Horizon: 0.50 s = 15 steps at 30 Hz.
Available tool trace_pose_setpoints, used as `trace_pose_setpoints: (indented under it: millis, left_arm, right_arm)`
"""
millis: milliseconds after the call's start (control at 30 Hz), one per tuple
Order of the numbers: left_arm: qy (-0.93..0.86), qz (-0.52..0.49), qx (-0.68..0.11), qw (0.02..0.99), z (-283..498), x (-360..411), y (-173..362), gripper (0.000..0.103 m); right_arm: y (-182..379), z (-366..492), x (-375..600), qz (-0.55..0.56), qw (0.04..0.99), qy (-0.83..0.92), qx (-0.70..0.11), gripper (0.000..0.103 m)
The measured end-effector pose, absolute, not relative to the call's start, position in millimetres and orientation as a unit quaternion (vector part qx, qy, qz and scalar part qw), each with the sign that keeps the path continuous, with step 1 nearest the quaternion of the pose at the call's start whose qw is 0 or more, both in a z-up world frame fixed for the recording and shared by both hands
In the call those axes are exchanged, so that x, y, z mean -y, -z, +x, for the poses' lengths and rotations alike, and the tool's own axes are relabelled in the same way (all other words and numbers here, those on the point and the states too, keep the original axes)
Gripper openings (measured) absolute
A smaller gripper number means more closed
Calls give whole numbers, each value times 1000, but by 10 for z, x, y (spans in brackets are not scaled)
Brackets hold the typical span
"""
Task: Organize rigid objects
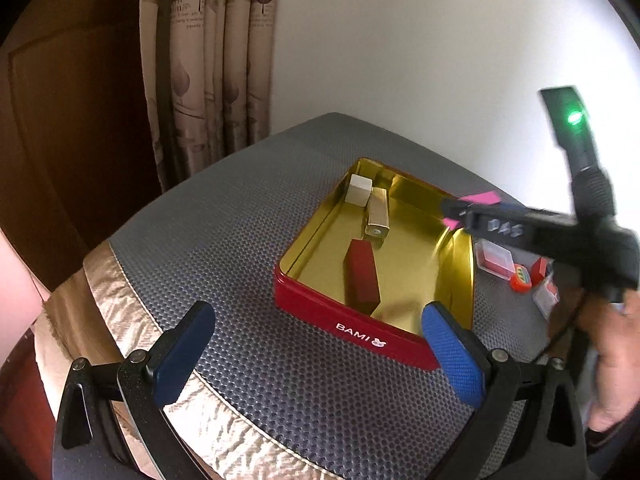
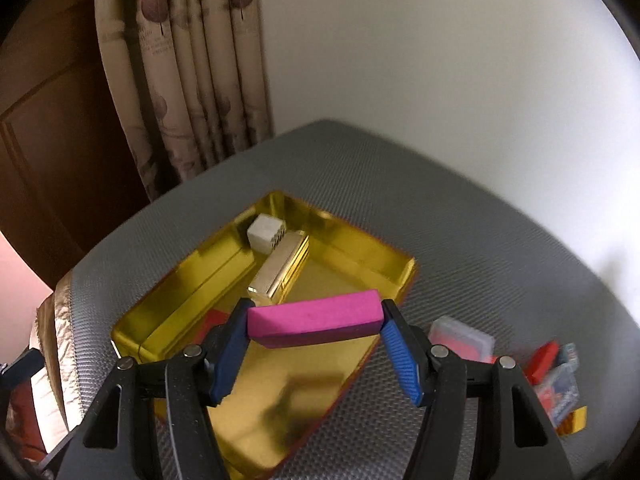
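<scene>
The right hand-held gripper (image 2: 314, 322) grasps the pink block (image 2: 314, 322) crosswise above the red tin (image 1: 352, 320); the left hand-held gripper (image 1: 316, 344) is released, nearby.

The tin (image 1: 352, 328) is red outside with white lettering, gold inside. In it lie a dark red block (image 1: 362, 276), a ribbed gold bar (image 2: 280, 272) and a white cube (image 2: 264, 234). A magenta block (image 2: 314, 318) sits between blue ribbed pads (image 2: 402, 354). The desk mat (image 1: 240, 232) is grey honeycomb.

patterned curtain (image 2: 188, 80) hangs beside a wooden door (image 1: 72, 128) and white wall (image 2: 440, 60).
</scene>
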State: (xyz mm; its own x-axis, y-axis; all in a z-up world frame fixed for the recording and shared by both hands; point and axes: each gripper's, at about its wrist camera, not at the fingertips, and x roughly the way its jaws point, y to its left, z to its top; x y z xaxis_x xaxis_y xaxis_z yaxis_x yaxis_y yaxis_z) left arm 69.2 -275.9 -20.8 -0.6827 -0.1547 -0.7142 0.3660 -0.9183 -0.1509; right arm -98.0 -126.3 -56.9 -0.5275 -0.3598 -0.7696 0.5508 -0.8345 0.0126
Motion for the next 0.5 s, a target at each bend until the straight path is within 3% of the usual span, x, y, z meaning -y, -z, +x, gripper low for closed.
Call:
trace_pose_setpoints:
  millis: [300,500]
  left_arm:
    - [903,380,-145,142,657,2754,227,103]
    - [902,383,-142,141,642,2726,245,103]
  right_arm:
    - [935,-809,1476,428,329,823,-178,64]
    - [1137,-795,1532,456,340,803,-177,65]
